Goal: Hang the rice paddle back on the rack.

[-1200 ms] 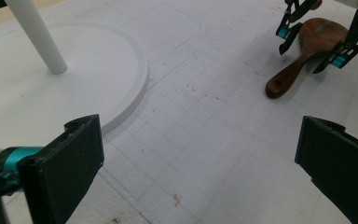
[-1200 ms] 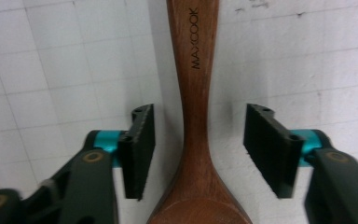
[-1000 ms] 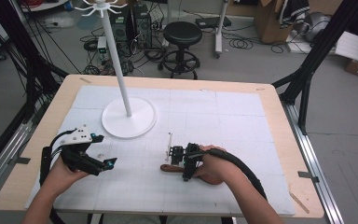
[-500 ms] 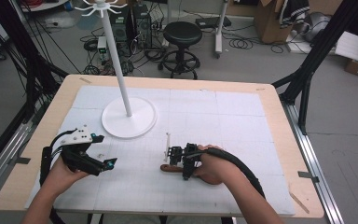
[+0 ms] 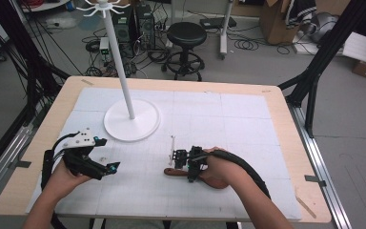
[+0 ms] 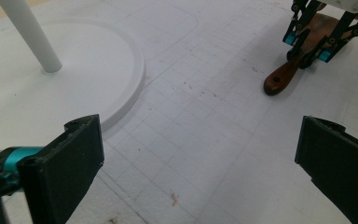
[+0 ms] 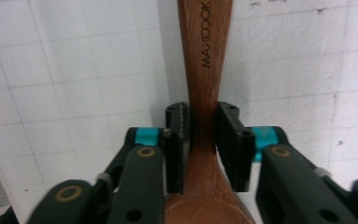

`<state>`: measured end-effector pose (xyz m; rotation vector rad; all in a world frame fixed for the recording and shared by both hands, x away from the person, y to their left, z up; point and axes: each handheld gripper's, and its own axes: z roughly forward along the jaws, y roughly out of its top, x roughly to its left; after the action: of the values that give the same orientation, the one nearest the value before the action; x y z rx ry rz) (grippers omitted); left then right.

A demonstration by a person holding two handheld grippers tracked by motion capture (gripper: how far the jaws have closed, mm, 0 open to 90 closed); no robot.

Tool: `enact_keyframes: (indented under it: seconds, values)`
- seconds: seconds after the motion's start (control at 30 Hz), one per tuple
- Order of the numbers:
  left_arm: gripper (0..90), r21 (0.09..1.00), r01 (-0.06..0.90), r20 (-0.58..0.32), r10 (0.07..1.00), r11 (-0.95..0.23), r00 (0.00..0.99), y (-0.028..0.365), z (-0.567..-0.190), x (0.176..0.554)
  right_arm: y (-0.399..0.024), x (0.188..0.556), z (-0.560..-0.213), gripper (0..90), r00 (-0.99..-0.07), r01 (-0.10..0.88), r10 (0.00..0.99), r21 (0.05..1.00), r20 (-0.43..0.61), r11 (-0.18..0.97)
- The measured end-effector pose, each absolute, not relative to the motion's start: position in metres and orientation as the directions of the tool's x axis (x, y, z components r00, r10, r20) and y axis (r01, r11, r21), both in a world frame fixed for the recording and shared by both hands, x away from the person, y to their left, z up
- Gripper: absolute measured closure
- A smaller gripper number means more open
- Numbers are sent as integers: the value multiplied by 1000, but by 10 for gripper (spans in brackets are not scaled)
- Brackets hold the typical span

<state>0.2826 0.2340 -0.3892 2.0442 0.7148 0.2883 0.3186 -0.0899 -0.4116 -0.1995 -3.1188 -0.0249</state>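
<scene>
A dark brown wooden spoon [image 5: 170,171] lies flat on the white mat, near the table's front middle. My right gripper [image 5: 189,171] points down over it. In the right gripper view its jaws have just been closing and my right gripper [image 7: 201,112] now stands shut on the spoon [image 7: 205,56], the pads pressed against both sides of the narrow neck just above the bowl. My left gripper [image 5: 107,153] rests at the front left, open with nothing between its jaws. From the left gripper [image 6: 200,154] view the spoon [image 6: 279,79] lies far off at the upper right.
A white stand with a round base [image 5: 132,125] and a tall pole [image 5: 119,62] rises at the back left of the mat. Its base [image 6: 51,102] lies just ahead of the left jaw. The wooden table edge [image 5: 286,119] frames the mat. A stool [image 5: 186,36] and cables are on the floor beyond.
</scene>
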Motion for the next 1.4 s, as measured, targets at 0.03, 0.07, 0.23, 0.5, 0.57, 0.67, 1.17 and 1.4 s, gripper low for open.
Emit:
enact_keyframes:
  seconds: [0.03, 0.07, 0.23, 0.5, 0.57, 0.67, 1.17, 1.4]
  values:
    - [17, 833, 374, -71, 590, -409, 805, 234, -389, 283, -89, 319, -411, 755, -993, 116, 116, 5, 11, 993]
    - [17, 833, 374, -71, 590, -409, 805, 234, -389, 283, -89, 319, -411, 766, -993, 116, 116, 5, 14, 993]
    - [17, 831, 375, -73, 589, -410, 805, 234, -389, 283, -88, 319, -411, 775, -994, 109, 109, 2, 17, 994]
    - [17, 832, 374, -72, 590, -409, 804, 234, -389, 282, -87, 317, -411, 785, -994, 107, 107, -5, 2, 994]
    - [17, 831, 373, -70, 589, -412, 805, 234, -389, 282, -89, 316, -411, 787, -993, 114, 114, 4, -5, 993]
    - [17, 830, 373, -68, 588, -414, 806, 234, -389, 282, -90, 315, -411, 789, -994, 103, 104, 14, -16, 995]
    - [17, 831, 373, -68, 590, -413, 805, 234, -389, 282, -113, 316, -403, 789, -986, 164, 159, 174, 43, 971]
    - [17, 831, 375, -70, 590, -412, 804, 233, -389, 282, -127, 314, -396, 789, -981, 192, 190, 260, 34, 946]
